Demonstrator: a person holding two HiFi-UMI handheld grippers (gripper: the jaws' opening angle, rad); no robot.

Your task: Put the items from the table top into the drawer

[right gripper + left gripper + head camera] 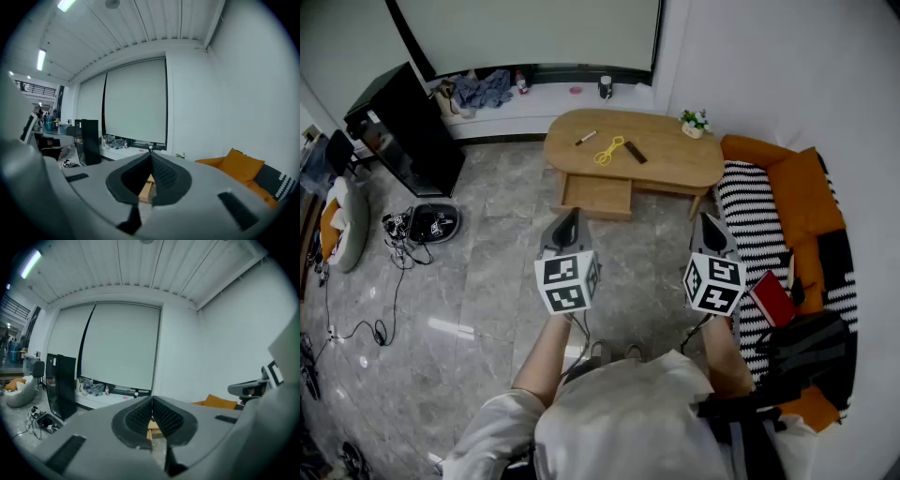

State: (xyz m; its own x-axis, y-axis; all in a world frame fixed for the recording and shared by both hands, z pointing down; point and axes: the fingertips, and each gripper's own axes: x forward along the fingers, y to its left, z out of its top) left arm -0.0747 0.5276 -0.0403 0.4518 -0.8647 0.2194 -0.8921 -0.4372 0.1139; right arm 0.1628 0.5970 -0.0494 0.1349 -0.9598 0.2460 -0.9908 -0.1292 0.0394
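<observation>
A wooden oval table (675, 169) stands ahead across the floor, its drawer (596, 197) pulled open at the front. On the top lie a pen (586, 138), a yellow loop of cord (609, 151) and a dark flat bar (636, 152). My left gripper (573, 214) and right gripper (707, 220) are both held up well short of the table, side by side, jaws shut and empty. In the left gripper view the left gripper (151, 400) shows its pads meeting; the right gripper (150, 154) looks the same in the right gripper view.
A small potted plant (695, 122) sits at the table's right end. An orange and striped sofa (787, 225) lines the right, with a red book (772, 298) on it. A black cabinet (403, 127) stands at the left, with cables and a round device (433, 223) on the floor.
</observation>
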